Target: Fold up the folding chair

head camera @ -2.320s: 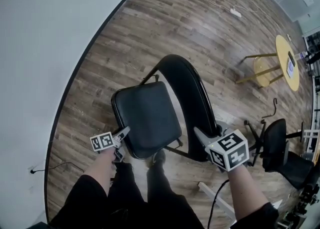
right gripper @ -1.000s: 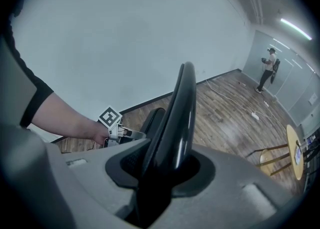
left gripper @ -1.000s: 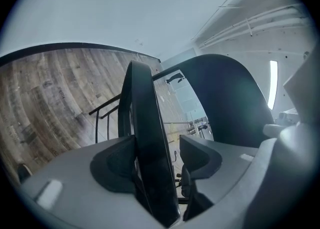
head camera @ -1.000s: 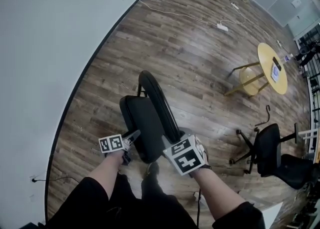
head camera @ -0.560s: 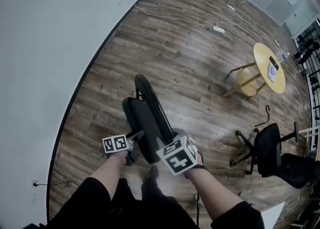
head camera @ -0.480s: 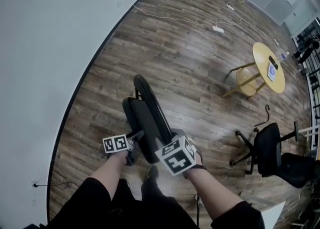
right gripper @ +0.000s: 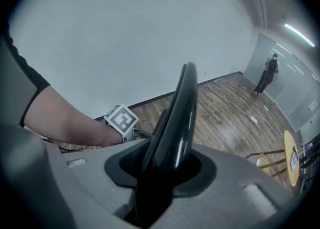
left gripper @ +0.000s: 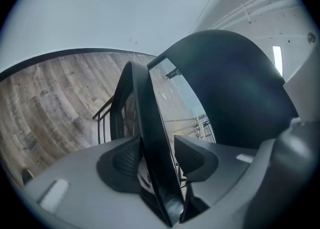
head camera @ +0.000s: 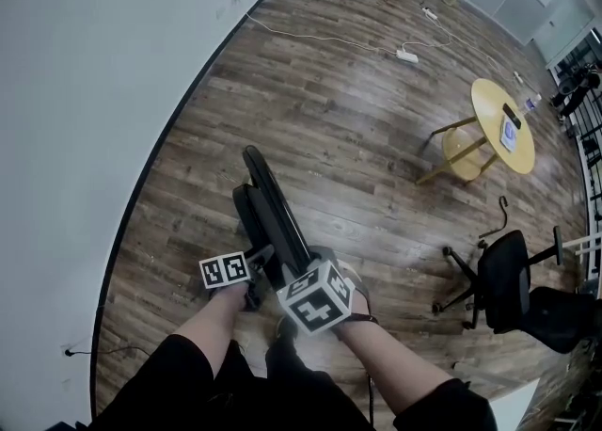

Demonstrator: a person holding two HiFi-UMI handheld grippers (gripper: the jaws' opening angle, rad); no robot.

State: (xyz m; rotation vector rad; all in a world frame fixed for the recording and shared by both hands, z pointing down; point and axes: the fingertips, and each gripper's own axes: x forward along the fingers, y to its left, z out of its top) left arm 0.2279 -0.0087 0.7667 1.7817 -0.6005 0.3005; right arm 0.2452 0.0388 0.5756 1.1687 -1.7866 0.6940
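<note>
we have the folding chair (head camera: 268,222) standing on the wood floor (head camera: 357,109) right in front of our legs. it is near the pale wall (head camera: 94,62) and well apart from the round yellow table (head camera: 503,119) and the black office chair (head camera: 503,279).

the fold looks nearly done to us. from above, the chair reads as a thin dark slab, with the seat (left gripper: 150,133) swung up close beside the backrest (right gripper: 175,123).

the right gripper (right gripper: 167,165) is clamped on the top rim of the backrest, both pads tight against it, and it steadies the frame.

the left gripper (left gripper: 162,160) has the seat's edge between its jaws, which are closing. the edge lies against one pad, and a slit of daylight shows at the other pad (left gripper: 195,158), so we judge the grip not yet firm.

in the left gripper view a narrow wedge of floor shows between seat and backrest, so the two are not flush.

what is left, as we judge it, is to press the seat the last bit flat against the back. then we would check that the legs have closed, though no view shows the legs clearly.
</note>
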